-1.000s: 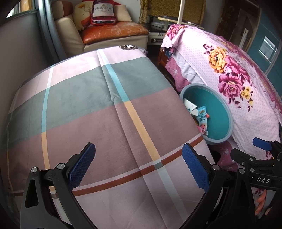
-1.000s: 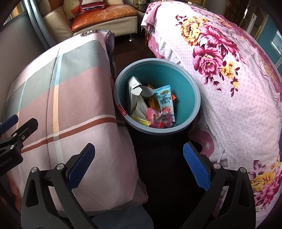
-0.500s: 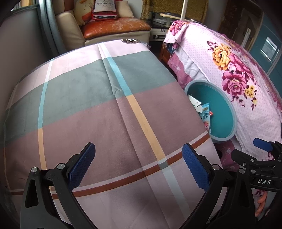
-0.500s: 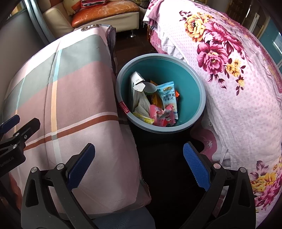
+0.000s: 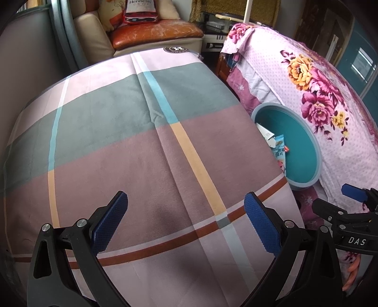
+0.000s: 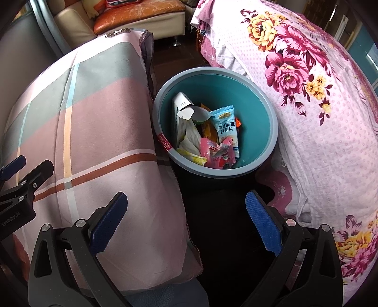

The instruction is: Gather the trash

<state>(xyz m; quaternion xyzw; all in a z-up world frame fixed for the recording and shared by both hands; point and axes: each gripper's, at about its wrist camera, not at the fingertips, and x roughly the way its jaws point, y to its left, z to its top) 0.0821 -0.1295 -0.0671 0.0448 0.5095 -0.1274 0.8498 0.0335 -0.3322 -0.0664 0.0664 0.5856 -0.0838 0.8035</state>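
Note:
A teal bin (image 6: pixel 257 99) with a grey rim stands on the floor between two cloth-covered surfaces. Inside lie several wrappers: a light blue snack packet (image 6: pixel 225 128), a white carton (image 6: pixel 180 111) and pink wrappers (image 6: pixel 217 155). My right gripper (image 6: pixel 186 219) is open and empty, above the dark floor just in front of the bin. My left gripper (image 5: pixel 185 222) is open and empty over the plaid cloth (image 5: pixel 132 141). The bin (image 5: pixel 302 141) shows at the right in the left wrist view, with the right gripper's tip (image 5: pixel 354 192) beside it.
A plaid-covered table (image 6: pixel 78 132) lies left of the bin. A pink floral-covered surface (image 6: pixel 314 94) lies to its right. A cream and orange sofa (image 5: pixel 151 30) with a red bag (image 5: pixel 140 11) stands at the back. The left gripper's body (image 6: pixel 21 186) shows at the left edge.
Both grippers have pulled back and up slightly, staying open. The bin sits a little lower and to the right in both views.

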